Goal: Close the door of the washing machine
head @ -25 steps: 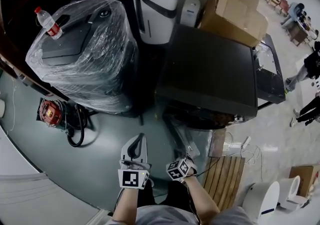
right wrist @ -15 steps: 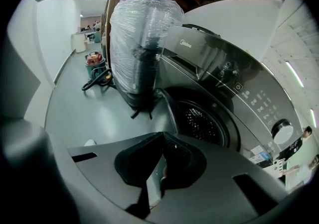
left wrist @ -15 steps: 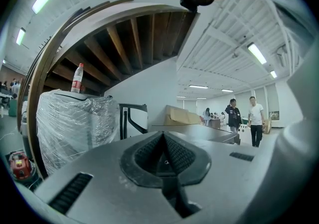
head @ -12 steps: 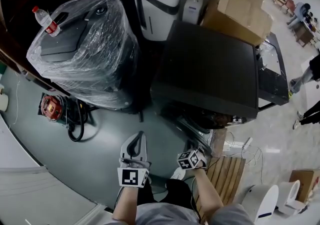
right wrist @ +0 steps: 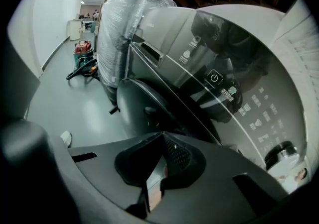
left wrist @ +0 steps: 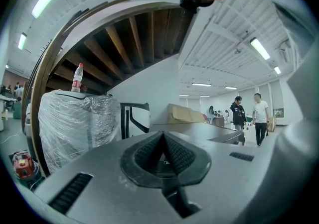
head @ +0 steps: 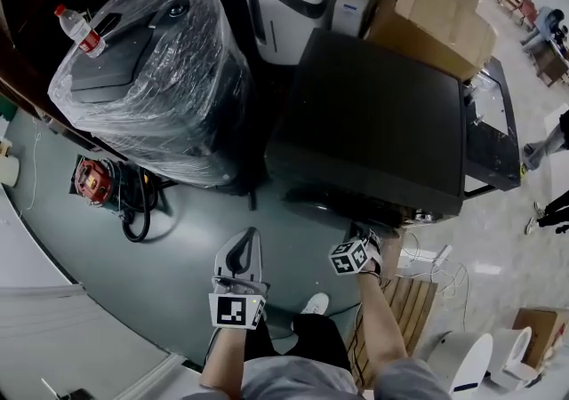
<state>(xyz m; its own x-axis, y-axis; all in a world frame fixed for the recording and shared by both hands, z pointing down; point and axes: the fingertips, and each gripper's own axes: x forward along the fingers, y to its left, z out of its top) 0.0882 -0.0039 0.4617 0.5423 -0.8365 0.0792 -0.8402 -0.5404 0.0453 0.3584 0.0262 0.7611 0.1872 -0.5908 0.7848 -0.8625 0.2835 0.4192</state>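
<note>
The dark washing machine (head: 373,123) stands at centre right of the head view, seen from above. In the right gripper view its glossy front with the control panel (right wrist: 234,98) fills the right side. The round dark door (right wrist: 142,111) is low on that front, and I cannot tell whether it is fully shut against it. My right gripper (head: 357,252) is shut and empty, close to the machine's front lower edge; its jaws (right wrist: 162,138) point at the door. My left gripper (head: 240,269) hangs shut and empty over the grey floor, left of the machine.
A plastic-wrapped machine (head: 151,78) with a water bottle (head: 76,29) on top stands at the left. A red tool with a black hose (head: 98,189) lies on the floor. Cardboard boxes (head: 440,12) sit behind the washer, and a wooden pallet (head: 409,300) lies at its right front. People (left wrist: 249,113) stand far off.
My right gripper has moved right and forward to the washer's front. The door that stood out from the front has swung in towards it. The left gripper has stayed put.
</note>
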